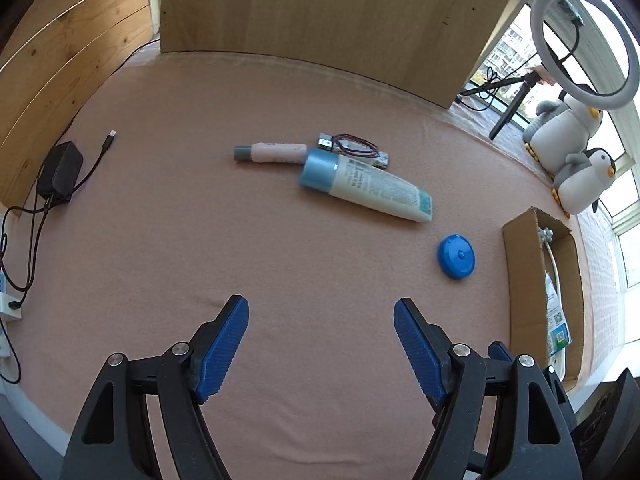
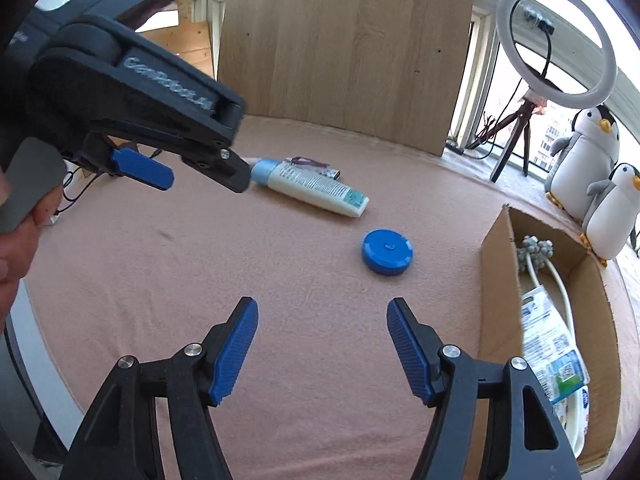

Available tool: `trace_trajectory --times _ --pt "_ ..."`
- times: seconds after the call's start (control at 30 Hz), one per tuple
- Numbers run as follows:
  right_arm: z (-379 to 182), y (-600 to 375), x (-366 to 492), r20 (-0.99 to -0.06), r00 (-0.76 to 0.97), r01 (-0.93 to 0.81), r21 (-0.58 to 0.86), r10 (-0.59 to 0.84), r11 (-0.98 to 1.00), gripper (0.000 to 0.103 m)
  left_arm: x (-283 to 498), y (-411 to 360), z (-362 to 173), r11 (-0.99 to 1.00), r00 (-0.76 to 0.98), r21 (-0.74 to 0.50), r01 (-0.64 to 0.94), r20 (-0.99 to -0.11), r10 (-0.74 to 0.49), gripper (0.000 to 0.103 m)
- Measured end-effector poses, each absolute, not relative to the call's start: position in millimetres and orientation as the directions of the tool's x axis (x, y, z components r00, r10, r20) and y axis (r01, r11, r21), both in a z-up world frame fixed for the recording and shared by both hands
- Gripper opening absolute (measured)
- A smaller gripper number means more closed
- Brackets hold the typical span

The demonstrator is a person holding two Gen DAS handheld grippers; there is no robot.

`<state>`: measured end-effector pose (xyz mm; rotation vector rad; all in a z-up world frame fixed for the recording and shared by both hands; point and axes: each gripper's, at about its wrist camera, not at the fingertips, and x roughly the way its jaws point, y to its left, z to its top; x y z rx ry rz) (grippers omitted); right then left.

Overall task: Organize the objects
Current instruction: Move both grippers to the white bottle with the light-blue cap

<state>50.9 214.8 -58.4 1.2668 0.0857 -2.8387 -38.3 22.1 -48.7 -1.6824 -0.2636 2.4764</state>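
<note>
We hold the left gripper (image 1: 321, 312) and right gripper (image 2: 322, 314) spread wide, gripping nothing; the blue lid (image 2: 387, 251) lies just ahead of the right, the tube (image 1: 365, 186) beyond it

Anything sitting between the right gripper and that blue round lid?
No. In the right wrist view, only bare pink cloth lies between the open right gripper and the blue lid.
</note>
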Motion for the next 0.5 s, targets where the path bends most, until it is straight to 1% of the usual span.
trace_trajectory --times 0.07,0.17,0.27,0.4,0.5 --pt "-63.5 212.2 39.6 -0.763 -0.645 0.040 0.017 -0.039 -0.999 0.066 -33.7 -11.0 -54.1 -0.973 -0.369 -0.228 0.039 -0.908 0.198 0.078" --pt "-65.6 214.4 9.9 -0.790 -0.610 0.025 0.061 -0.063 -0.998 0.067 -21.7 -50.0 -59.6 -0.969 -0.370 -0.231 0.084 -0.910 0.185 0.078" --pt "-60.2 229.0 -33.3 -0.789 -0.609 -0.008 0.112 -0.084 -0.994 0.067 -6.6 -78.5 -66.2 -0.963 -0.372 -0.233 0.133 -0.913 0.169 0.078" --pt "-54.0 246.5 -94.6 -0.787 -0.614 -0.056 0.122 -0.062 -0.991 0.069 12.5 -102.7 -76.4 -0.944 -0.369 -0.254 0.209 -0.915 0.165 0.078" --pt "-69.1 265.9 -145.7 -0.811 -0.579 -0.099 0.169 -0.082 -0.981 0.069 24.0 -111.4 -79.0 -0.942 -0.367 -0.247 0.229 -0.918 0.152 0.078"
